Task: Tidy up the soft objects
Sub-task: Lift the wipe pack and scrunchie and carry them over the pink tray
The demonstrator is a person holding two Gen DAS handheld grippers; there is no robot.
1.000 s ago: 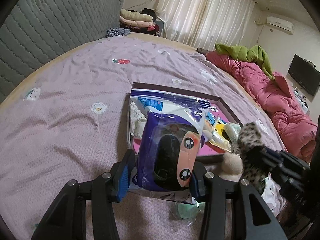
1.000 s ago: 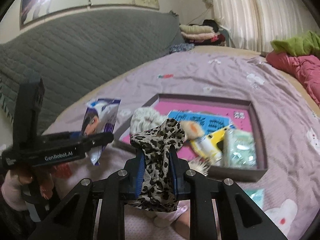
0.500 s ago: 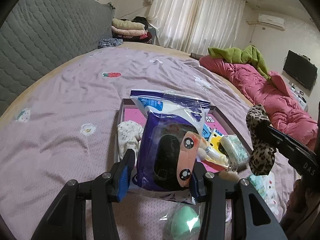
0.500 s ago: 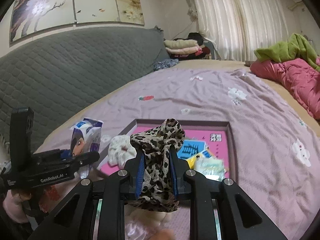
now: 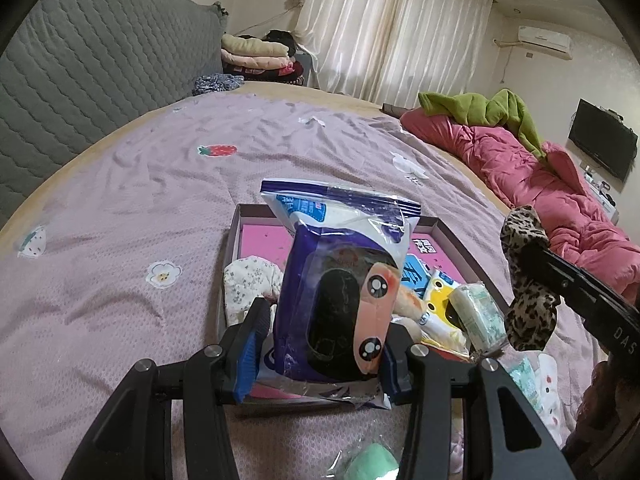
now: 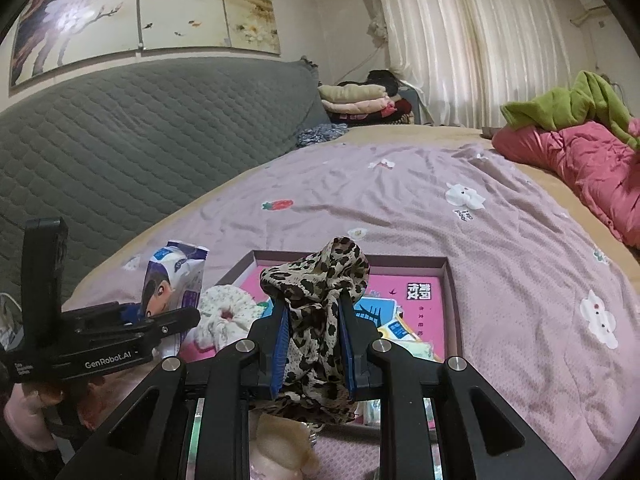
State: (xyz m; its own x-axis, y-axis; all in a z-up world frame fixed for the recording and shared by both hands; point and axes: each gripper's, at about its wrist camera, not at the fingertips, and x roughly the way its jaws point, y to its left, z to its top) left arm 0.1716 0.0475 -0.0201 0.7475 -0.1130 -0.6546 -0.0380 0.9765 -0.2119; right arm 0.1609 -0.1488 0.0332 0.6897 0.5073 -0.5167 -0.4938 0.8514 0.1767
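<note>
Left gripper (image 5: 320,344): clamped on a purple tissue pack (image 5: 340,296), held upright above the near left of the tray.
Tray (image 6: 450,280): shallow, pink-floored, on the lilac bedspread (image 6: 400,200); a white floral scrunchie (image 6: 228,314) lies at its left.
Right gripper (image 6: 314,350): narrow, pinching a leopard-print scrunchie (image 6: 320,312), raised over the tray's near edge.
</note>
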